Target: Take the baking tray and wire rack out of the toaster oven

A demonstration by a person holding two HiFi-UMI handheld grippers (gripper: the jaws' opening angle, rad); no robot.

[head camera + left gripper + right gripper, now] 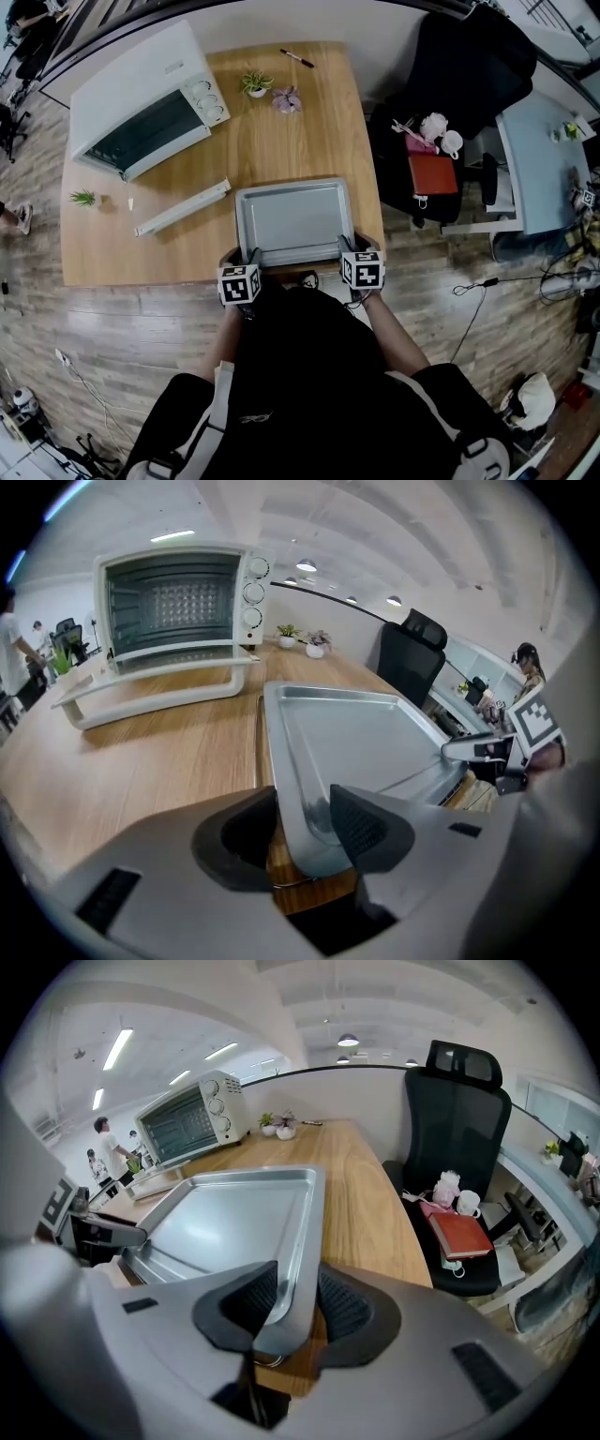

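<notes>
The silver baking tray (293, 220) lies flat on the wooden table (281, 141) by its near edge. My left gripper (246, 255) is at the tray's near left corner and my right gripper (349, 248) at its near right corner. In the left gripper view the tray's (356, 742) rim stands between the jaws of the left gripper (300, 832), which are open and not pressing on it. The right gripper (295, 1307) likewise straddles the tray's (234, 1222) rim with its jaws apart. A thin wire (267, 1358) shows under the tray's near edge. The white toaster oven (145, 98) stands at the far left, door (183, 208) folded down.
Two small potted plants (256, 84) (286, 99) and a pen (296, 58) sit at the table's far side, another small plant (84, 198) at the left edge. A black office chair (441, 122) with a red book (433, 173) stands to the right of the table.
</notes>
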